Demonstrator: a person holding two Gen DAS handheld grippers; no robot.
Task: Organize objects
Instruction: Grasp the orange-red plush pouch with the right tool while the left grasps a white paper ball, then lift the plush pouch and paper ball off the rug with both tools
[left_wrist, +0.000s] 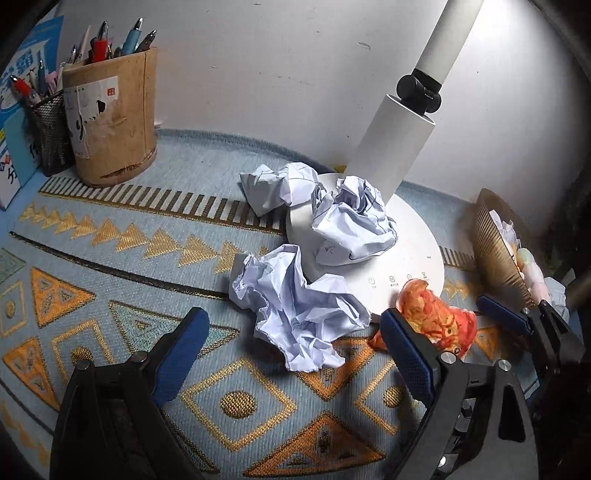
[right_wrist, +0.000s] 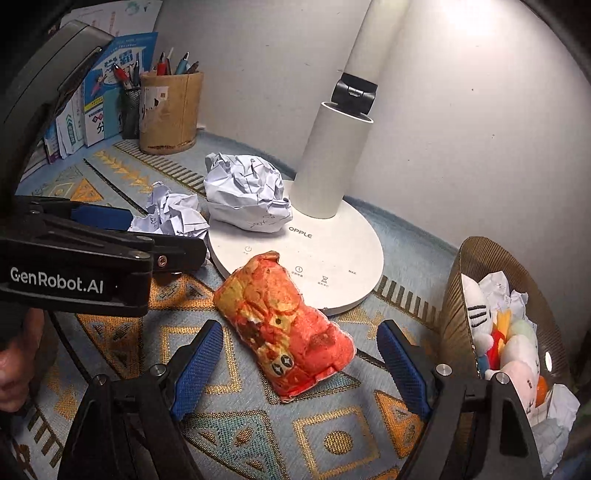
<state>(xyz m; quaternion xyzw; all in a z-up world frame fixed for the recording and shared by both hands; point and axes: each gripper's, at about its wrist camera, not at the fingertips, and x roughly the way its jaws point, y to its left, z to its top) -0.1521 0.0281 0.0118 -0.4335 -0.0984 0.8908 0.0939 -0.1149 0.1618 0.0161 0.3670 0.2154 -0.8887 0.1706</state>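
A crumpled white paper ball lies on the patterned mat, just ahead of my open left gripper. A second paper ball rests on the lamp base, a third lies behind it. A red-orange squashed toy lies on the mat against the lamp base, just ahead of my open right gripper; it also shows in the left wrist view. The left gripper shows at the left of the right wrist view, beside a paper ball. A bigger paper ball sits on the base.
A white desk lamp stands against the wall. A brown basket at the right holds plush toys and paper. A cardboard pen holder, a mesh pen cup and books stand at the back left.
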